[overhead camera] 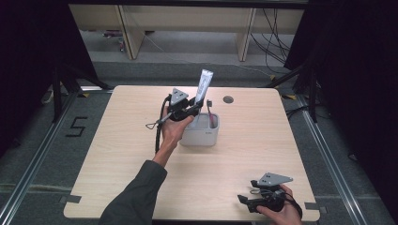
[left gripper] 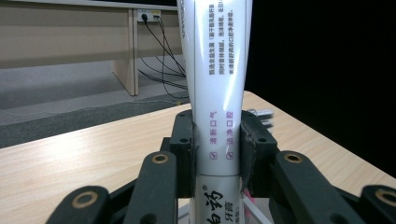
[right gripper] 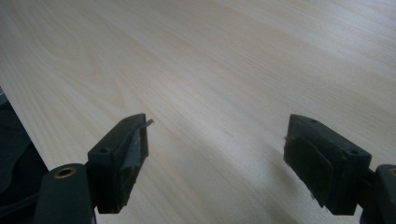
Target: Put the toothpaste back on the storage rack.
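Left gripper (overhead camera: 196, 108) clamps toothpaste tube (overhead camera: 203, 86) upright over holder (overhead camera: 202, 136), mid-desk; right gripper (right gripper: 215, 154) wide, empty. Next: lower straight in.

light wood table on a taped floor, desks at the back

the table (overhead camera: 141, 187) has rounded corners and a round cable hole (overhead camera: 228, 99) near its far edge. a "5" marked in black tape (overhead camera: 75, 126) lies on the grey floor to the left of it. behind stand pale wooden desks (overhead camera: 187, 21), loose black cables (overhead camera: 274, 44) trailing under them at the right; the left gripper view shows a wall socket (left gripper: 148, 15) with plugs in it.
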### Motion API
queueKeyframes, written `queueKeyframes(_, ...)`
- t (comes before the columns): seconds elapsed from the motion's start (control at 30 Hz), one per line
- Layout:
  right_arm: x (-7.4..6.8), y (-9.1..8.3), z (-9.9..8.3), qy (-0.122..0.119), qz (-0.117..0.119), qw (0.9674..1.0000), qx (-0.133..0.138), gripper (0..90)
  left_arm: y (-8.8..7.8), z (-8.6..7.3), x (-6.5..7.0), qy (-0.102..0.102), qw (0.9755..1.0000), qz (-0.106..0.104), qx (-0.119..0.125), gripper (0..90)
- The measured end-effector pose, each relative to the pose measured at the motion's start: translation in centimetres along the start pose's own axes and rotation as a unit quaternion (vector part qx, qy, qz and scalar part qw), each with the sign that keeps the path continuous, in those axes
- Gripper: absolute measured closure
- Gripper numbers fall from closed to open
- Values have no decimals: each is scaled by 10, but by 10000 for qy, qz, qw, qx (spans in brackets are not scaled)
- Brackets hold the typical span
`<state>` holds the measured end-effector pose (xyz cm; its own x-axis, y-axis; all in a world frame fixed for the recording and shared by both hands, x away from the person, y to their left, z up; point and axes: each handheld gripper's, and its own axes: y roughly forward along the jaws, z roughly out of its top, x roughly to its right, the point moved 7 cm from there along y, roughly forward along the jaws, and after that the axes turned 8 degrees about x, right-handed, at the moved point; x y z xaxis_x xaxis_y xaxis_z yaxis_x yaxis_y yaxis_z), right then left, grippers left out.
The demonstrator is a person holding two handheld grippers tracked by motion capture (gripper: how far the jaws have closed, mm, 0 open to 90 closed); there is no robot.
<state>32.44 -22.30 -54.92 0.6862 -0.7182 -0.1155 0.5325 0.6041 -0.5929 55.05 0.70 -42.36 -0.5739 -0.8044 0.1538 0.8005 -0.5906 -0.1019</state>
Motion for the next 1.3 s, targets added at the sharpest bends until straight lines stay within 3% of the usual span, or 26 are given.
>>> queueKeyframes(0.57,0,-1,0,-4,-9,10000,16,227,1,-13,-2,-25,9999,90,-49,696)
queueKeyframes(0.83,0,0,0,2,-5,10000,3,227,-1,-27,-7,-137,9995,177,-201,693)
queueKeyframes(1.1,0,0,0,-6,-8,10000,-6,227,-4,-35,-7,-112,9991,260,-322,690)
queueKeyframes(1.17,-2,0,0,102,19,9999,-28,227,-5,-38,-7,-89,9990,271,-358,689)
queueKeyframes(1.3,-2,1,0,85,18,10000,-10,227,-7,-41,-8,115,9981,336,-498,683)
